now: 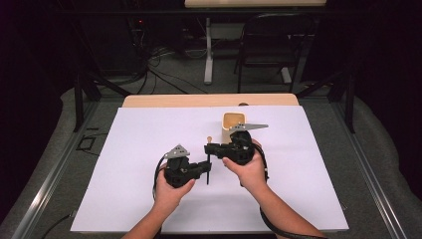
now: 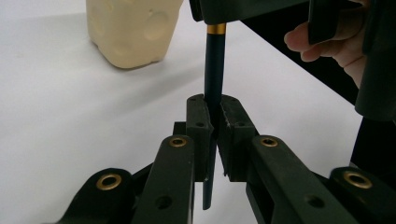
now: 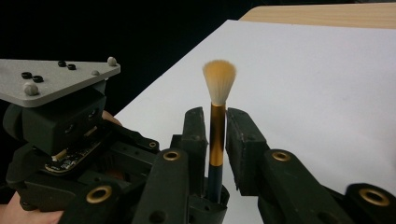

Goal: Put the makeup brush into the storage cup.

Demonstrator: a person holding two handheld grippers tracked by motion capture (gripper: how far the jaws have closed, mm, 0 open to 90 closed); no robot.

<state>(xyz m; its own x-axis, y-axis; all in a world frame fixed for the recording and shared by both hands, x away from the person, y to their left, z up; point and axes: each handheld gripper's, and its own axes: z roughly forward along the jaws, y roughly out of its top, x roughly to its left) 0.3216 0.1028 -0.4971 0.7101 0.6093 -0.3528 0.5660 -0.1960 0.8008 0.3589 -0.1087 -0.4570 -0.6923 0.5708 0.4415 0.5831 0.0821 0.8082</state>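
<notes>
Your brush (image 3: 216, 135) has a dark slim handle, a gold ferrule and a pale tuft with an orange tip. It stands between the right claw's (image 3: 215, 122) pads, tuft poking out past their tips. Its handle (image 2: 214, 84) runs on through the left claw (image 2: 214, 108), pinched between those pads, the tail end sticking out behind them.
</notes>
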